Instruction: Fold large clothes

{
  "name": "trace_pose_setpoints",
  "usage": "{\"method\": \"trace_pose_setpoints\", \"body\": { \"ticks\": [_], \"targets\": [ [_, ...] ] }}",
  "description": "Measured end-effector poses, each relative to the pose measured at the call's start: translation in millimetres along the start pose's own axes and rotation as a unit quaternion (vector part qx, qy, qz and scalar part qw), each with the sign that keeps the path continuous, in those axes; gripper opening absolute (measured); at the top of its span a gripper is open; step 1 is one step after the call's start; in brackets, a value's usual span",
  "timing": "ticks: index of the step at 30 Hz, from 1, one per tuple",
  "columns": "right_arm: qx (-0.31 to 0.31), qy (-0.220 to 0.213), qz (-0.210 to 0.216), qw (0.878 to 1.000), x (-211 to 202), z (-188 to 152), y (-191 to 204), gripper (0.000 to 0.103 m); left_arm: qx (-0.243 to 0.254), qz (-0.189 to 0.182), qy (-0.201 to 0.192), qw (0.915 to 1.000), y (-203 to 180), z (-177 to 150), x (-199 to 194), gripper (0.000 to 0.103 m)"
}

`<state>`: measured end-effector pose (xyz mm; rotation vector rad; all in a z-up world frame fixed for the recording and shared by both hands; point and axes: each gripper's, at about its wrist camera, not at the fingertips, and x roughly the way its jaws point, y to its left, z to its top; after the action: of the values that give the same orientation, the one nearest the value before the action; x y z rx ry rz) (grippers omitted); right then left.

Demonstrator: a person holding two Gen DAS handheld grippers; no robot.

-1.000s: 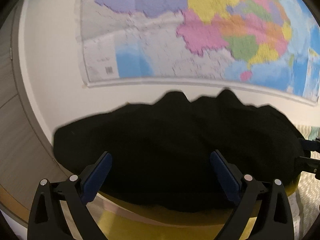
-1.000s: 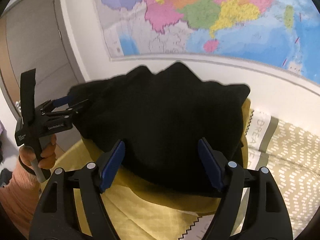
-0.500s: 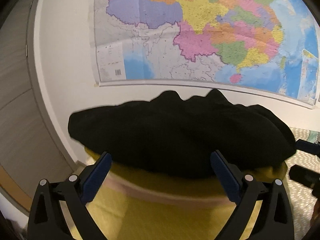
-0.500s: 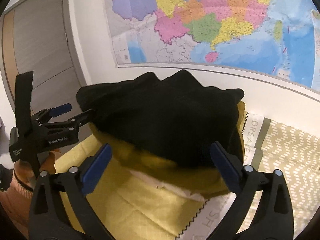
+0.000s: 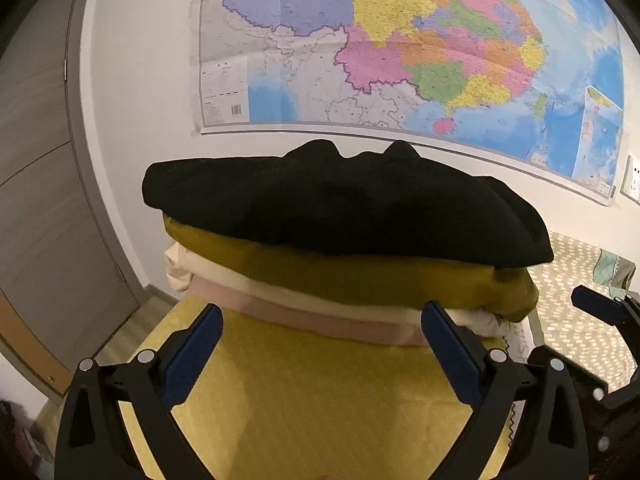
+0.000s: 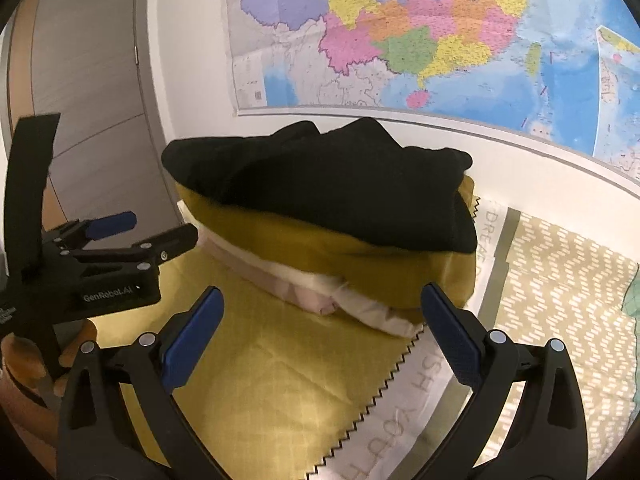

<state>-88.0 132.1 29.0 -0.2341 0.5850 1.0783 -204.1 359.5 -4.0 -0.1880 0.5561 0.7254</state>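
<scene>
Left gripper (image 5: 322,344): jaws spread wide and holding nothing, in the lower half of the left wrist view; blue pads (image 5: 196,354) hang above the yellow cloth (image 5: 320,400), short of the stack.
Right gripper (image 6: 322,342): also gaping and empty, low in the right wrist view, over the same yellow cloth.
Left gripper seen from the right: at the left edge of the right wrist view, beside the stack and apart from it.
Black garment (image 5: 344,208): folded, lying on top of the stack at the centre of both views.
Layers beneath: a mustard-yellow folded piece (image 5: 360,280), then a cream one (image 5: 224,276), then a pale pink one (image 5: 320,320), each touching the next.
Patterned bedding (image 6: 560,300): olive with white dashes, at the right.
Wall map (image 5: 400,40): coloured, across the upper frame on a white wall.
Door (image 5: 36,160): grey, at the left.
</scene>
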Motion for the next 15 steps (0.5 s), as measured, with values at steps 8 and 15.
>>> {"method": "trace_pose_setpoints", "body": {
  "ticks": [8,15],
  "targets": [
    [0.002,0.001,-0.003,1.000,-12,-17,3,0.097,-0.006,0.014,0.005,0.9999,-4,-16,-14,0.096],
    [0.009,0.001,-0.005,1.000,-20,-27,1,0.097,-0.002,0.012,0.015,0.9998,-9,-25,-18,0.096]
  ]
}}
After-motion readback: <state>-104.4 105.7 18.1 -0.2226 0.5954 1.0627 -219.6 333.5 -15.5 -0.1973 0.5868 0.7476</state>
